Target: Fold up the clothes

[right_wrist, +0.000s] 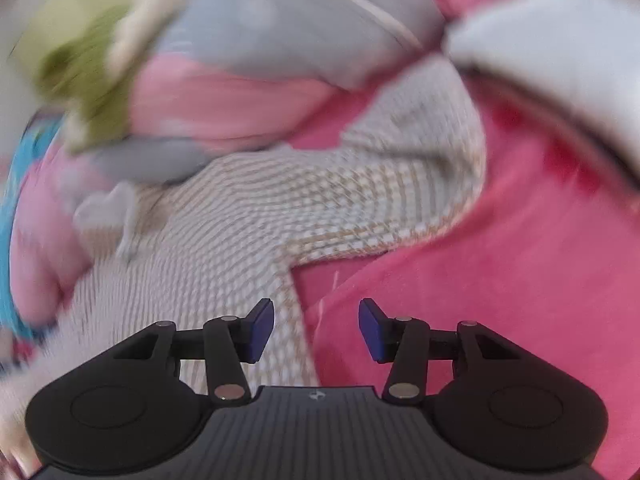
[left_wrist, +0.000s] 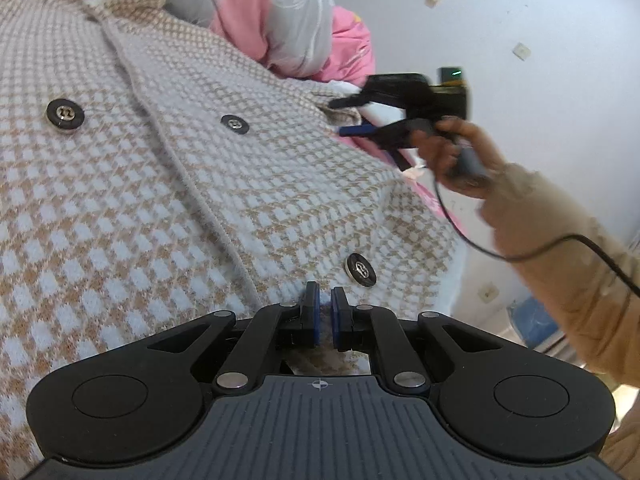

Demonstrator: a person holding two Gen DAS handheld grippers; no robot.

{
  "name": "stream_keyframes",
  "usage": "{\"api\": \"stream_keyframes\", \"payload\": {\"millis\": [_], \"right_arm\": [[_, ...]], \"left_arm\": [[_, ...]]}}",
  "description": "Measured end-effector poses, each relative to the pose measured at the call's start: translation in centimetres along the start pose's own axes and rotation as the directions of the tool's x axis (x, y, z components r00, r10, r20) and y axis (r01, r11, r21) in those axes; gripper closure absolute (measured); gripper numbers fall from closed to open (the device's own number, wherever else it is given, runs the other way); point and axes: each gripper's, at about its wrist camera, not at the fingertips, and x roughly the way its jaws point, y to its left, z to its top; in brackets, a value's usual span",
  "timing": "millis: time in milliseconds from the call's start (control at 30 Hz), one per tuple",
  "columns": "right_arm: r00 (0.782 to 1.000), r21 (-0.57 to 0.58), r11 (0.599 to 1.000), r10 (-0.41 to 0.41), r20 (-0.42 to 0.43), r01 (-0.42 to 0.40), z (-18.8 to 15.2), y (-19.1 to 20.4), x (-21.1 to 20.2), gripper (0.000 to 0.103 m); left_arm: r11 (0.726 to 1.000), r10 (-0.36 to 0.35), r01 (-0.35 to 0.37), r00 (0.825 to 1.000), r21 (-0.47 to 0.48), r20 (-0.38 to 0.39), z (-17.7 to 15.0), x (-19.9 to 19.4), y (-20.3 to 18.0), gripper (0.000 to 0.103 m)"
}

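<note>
Left wrist view: the left gripper [left_wrist: 325, 300] has its jaws nearly closed, pinching the hem of the checked cardigan [left_wrist: 160, 168], just below a dark button [left_wrist: 360, 269]. The right gripper [left_wrist: 360, 118], held by a hand [left_wrist: 452, 152], sits at the cardigan's far edge.

Right wrist view, blurred: the right gripper [right_wrist: 316, 320] has its jaws apart and empty above the cardigan [right_wrist: 248, 216] edge, which lies on pink bedding [right_wrist: 500, 280].
</note>
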Motion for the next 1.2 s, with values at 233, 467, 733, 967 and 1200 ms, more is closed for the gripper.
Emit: {"api": "stream_keyframes", "payload": {"millis": [233, 467, 733, 967, 1200], "right_arm": [[0.984, 0.414, 0.892, 0.166, 0.069, -0.18, 3.0, -5.1, 9.1, 0.054], [0.973, 0.087, 0.989, 0.1, 0.21, -0.121, 7.2, -0.5, 8.8, 0.091], [0.98, -0.109, 0.993, -0.029, 0.199, 0.052, 9.0, 1.3, 12.6, 0.095], [0.997, -0.007, 0.999, -0.045, 0.065, 0.045, 9.1, -1.3, 12.1, 0.065], [0.999, 0.009, 1.0, -0.017, 0.034, 0.017, 4.6, -5.7, -1.3, 0.037]], "left_arm": [[1.0, -0.009, 0.009, 1.0, -0.008, -0.008, 0.1, 0.0, 0.2, 0.094], [1.0, -0.022, 0.023, 0.999, 0.012, -0.03, 0.5, 0.2, 0.3, 0.094], [0.999, -0.021, 0.022, 0.999, 0.023, -0.048, 0.5, 0.1, -0.1, 0.094], [1.0, 0.005, -0.003, 0.998, 0.028, -0.056, 1.0, 0.6, -0.7, 0.094], [0.999, 0.048, -0.048, 0.997, 0.007, -0.056, 1.1, 1.0, -1.5, 0.094]]}}
